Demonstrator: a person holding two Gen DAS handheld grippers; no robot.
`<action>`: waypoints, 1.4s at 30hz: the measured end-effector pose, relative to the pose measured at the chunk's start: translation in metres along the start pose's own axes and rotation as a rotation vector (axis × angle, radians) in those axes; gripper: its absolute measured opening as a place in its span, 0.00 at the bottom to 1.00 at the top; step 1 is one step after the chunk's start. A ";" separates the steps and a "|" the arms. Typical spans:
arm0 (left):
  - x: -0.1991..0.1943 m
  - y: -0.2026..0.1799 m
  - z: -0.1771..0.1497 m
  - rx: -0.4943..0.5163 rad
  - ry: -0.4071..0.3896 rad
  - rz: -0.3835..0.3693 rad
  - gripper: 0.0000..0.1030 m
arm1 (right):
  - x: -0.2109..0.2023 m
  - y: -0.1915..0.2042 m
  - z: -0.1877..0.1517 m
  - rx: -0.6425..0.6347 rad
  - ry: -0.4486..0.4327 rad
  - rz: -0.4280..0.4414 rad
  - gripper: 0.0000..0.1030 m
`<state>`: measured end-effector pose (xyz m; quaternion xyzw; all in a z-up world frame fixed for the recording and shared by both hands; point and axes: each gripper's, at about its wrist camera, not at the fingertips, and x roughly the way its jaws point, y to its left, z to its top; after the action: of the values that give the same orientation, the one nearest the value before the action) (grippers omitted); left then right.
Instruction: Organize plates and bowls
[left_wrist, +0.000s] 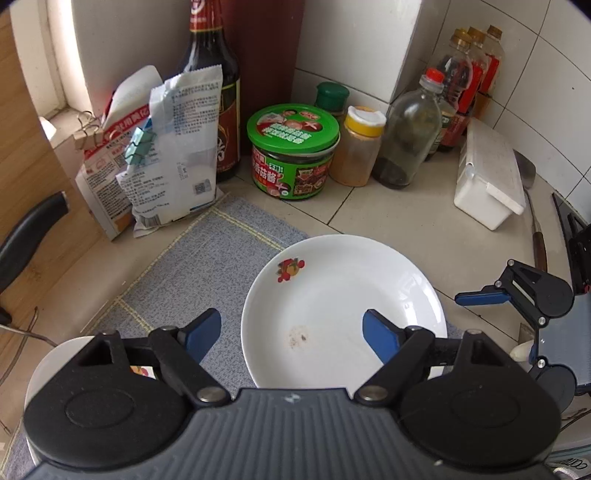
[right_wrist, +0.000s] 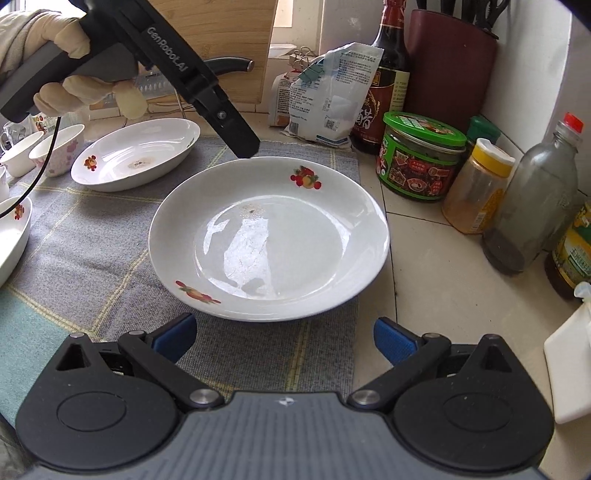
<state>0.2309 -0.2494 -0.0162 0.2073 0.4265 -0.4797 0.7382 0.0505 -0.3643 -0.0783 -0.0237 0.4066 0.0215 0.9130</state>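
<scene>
Round white plate (right_wrist: 269, 236) sits on the grey cloth mat (right_wrist: 92, 236), right edge hanging over onto the tiled counter (right_wrist: 436, 266). Left gripper (left_wrist: 291, 334) hovers over its near side, jaws spread wide, empty. Right gripper (right_wrist: 282, 338) waits just short of the rim, also wide and empty. Glazed china: stiff, slick, breakable, some weight. Best hold looks to be the thin raised rim, pinched top and underside. Oval dish (right_wrist: 136, 155) and small bowls (right_wrist: 55, 147) lie further back.
</scene>
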 end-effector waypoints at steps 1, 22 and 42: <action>-0.005 -0.002 -0.003 -0.001 -0.012 0.006 0.82 | -0.002 0.001 -0.001 0.006 0.002 -0.007 1.00; -0.097 -0.069 -0.115 -0.135 -0.138 0.216 0.86 | -0.034 0.039 -0.007 -0.067 -0.052 0.056 1.00; -0.120 -0.040 -0.206 -0.245 -0.085 0.236 0.86 | -0.027 0.131 -0.011 -0.125 -0.064 0.143 1.00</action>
<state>0.0853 -0.0564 -0.0265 0.1439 0.4229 -0.3426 0.8264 0.0162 -0.2343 -0.0691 -0.0508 0.3759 0.1128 0.9184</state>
